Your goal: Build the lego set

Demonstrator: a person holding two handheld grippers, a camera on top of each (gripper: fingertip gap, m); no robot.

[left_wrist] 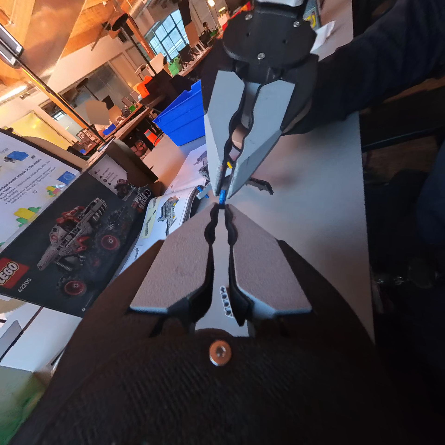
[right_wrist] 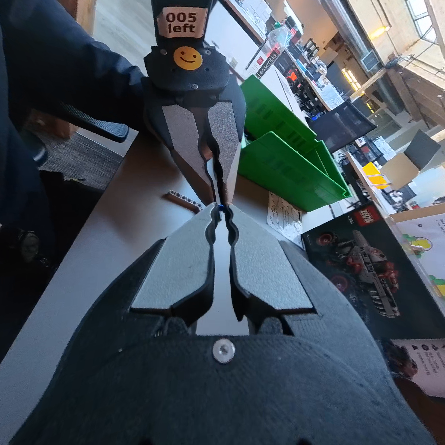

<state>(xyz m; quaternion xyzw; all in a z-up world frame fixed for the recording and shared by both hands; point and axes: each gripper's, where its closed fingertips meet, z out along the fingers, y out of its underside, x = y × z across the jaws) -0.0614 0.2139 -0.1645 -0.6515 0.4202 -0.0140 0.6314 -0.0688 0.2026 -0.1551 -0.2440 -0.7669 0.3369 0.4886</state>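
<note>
A small blue pin [left_wrist: 222, 197] is held in the air between both grippers, which meet tip to tip over the grey table [left_wrist: 313, 216]. My left gripper [left_wrist: 220, 207] is shut on its lower end. My right gripper [left_wrist: 222, 193] comes down from above and is shut on its upper part. In the right wrist view the pin [right_wrist: 219, 207] shows as a blue speck at my right gripper [right_wrist: 222, 210], with the left gripper [right_wrist: 218, 200] right behind it. A pale holed beam [left_wrist: 226, 302] [right_wrist: 185, 199] lies on the table below.
The dark set box [left_wrist: 72, 240] [right_wrist: 361, 265] stands at the side. An open instruction booklet [left_wrist: 168, 212] [right_wrist: 284, 216] carries a grey piece with blue pins [left_wrist: 202, 191]. A black part [left_wrist: 260, 184] lies beyond. Blue bins [left_wrist: 185, 115] and green bins [right_wrist: 289, 168] stand at the table's far ends. The tips of both grippers are at nearly the same place.
</note>
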